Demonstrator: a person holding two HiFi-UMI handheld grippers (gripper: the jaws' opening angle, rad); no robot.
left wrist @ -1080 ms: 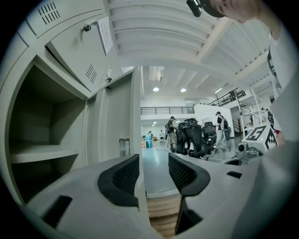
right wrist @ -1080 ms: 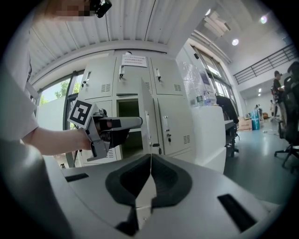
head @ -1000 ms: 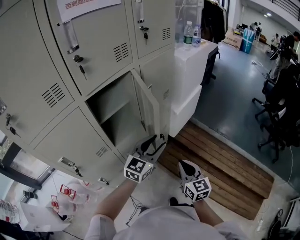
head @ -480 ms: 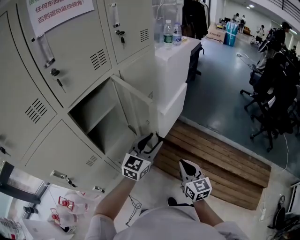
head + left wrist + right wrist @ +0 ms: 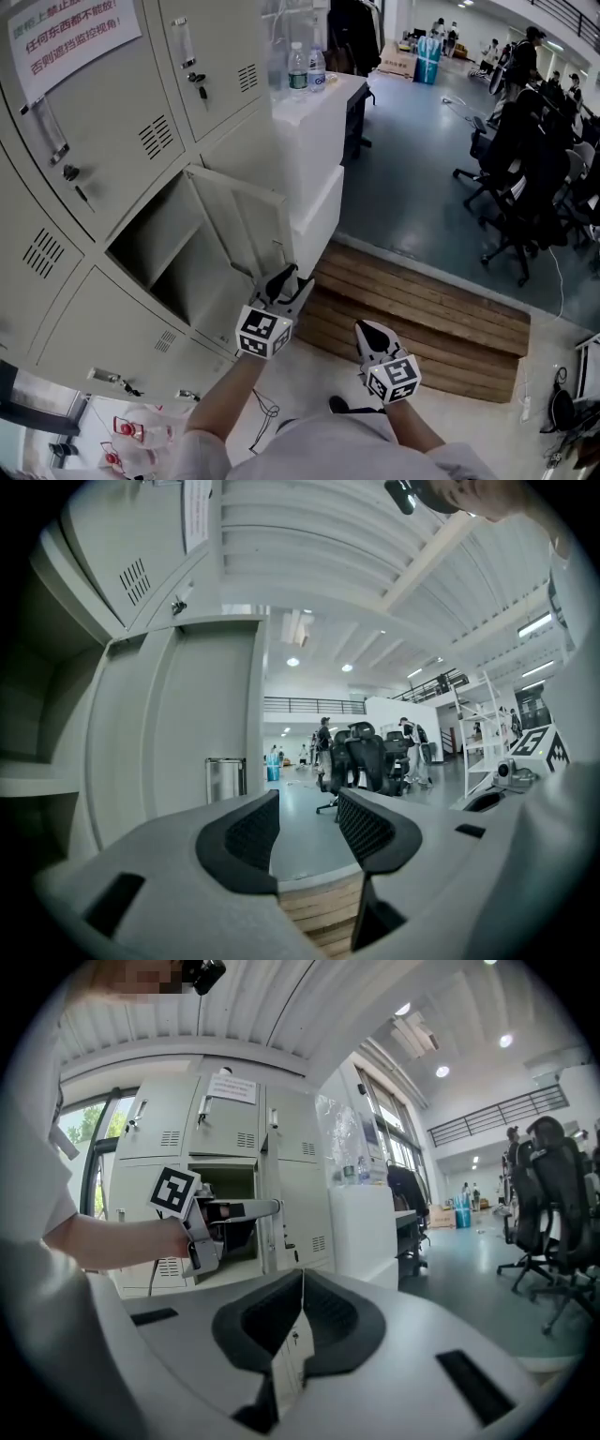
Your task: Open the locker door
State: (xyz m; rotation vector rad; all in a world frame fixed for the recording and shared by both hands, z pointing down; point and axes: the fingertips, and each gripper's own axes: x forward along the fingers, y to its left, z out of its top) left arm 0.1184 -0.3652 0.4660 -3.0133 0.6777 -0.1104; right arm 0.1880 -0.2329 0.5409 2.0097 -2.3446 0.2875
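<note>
The grey locker door point(image 5: 234, 220) stands swung out from its open compartment point(image 5: 159, 253), whose inside shows a shelf. My left gripper point(image 5: 291, 280) hovers just below the door's free edge, open and holding nothing. In the left gripper view the jaws point(image 5: 305, 829) stand apart, with the door panel point(image 5: 178, 742) to their left. My right gripper point(image 5: 367, 330) stays low beside the left one, shut with nothing between its pads point(image 5: 300, 1321). From the right gripper view I see the left gripper point(image 5: 225, 1211) in front of the open compartment point(image 5: 230, 1185).
White stacked boxes point(image 5: 314, 150) with water bottles point(image 5: 298, 67) stand right of the lockers. A wooden pallet floor point(image 5: 422, 319) lies below. Office chairs point(image 5: 525, 187) and people fill the far right. Neighbouring locker doors carry keys point(image 5: 197, 84) and a paper notice point(image 5: 70, 33).
The door has swung wider out from the compartment. My left gripper has stayed near its free edge, and the head view has shifted so the lockers sit further left. The right gripper barely moved.
</note>
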